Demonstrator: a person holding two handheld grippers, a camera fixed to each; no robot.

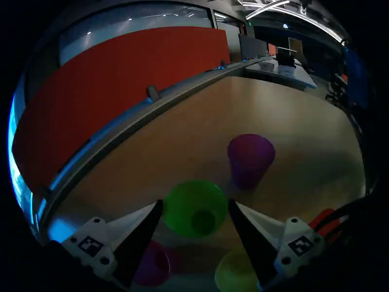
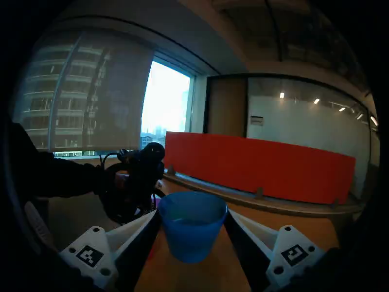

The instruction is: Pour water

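1. My left claw [image 1: 193,202] is clamped on a green cup [image 1: 195,214], with both fingers pressing its sides just below the rim.
2. The green cup is bright, slightly see-through plastic that narrows toward its base. Its mouth faces the camera, so I look down inside to a darker bottom. I cannot tell whether it holds any water.
3. At 1 o'clock from it, apart from it, a purple cup [image 1: 250,159] stands upright on the pale wooden worktop [image 1: 291,121].
4. Below my left claw, a magenta cup [image 1: 156,264] sits at 7 o'clock and a yellow-green cup [image 1: 234,273] at 5 o'clock. My fingers partly hide both.
5. A red partition [image 1: 121,82] runs along the worktop's far edge, from 9 toward 12 o'clock.
6. My right claw [image 2: 192,211] is clamped on a blue cup [image 2: 192,228], held upright above the worktop with a finger against each side.
7. The blue cup is translucent and tapered. A paler line inside, just under the rim, looks like a liquid level.
8. At 9 o'clock from the blue cup, in the right gripper view, a hand [image 2: 119,181] in a dark sleeve [image 2: 53,175] grips a black tool handle. A bright window [image 2: 165,102] shows at 11 o'clock.
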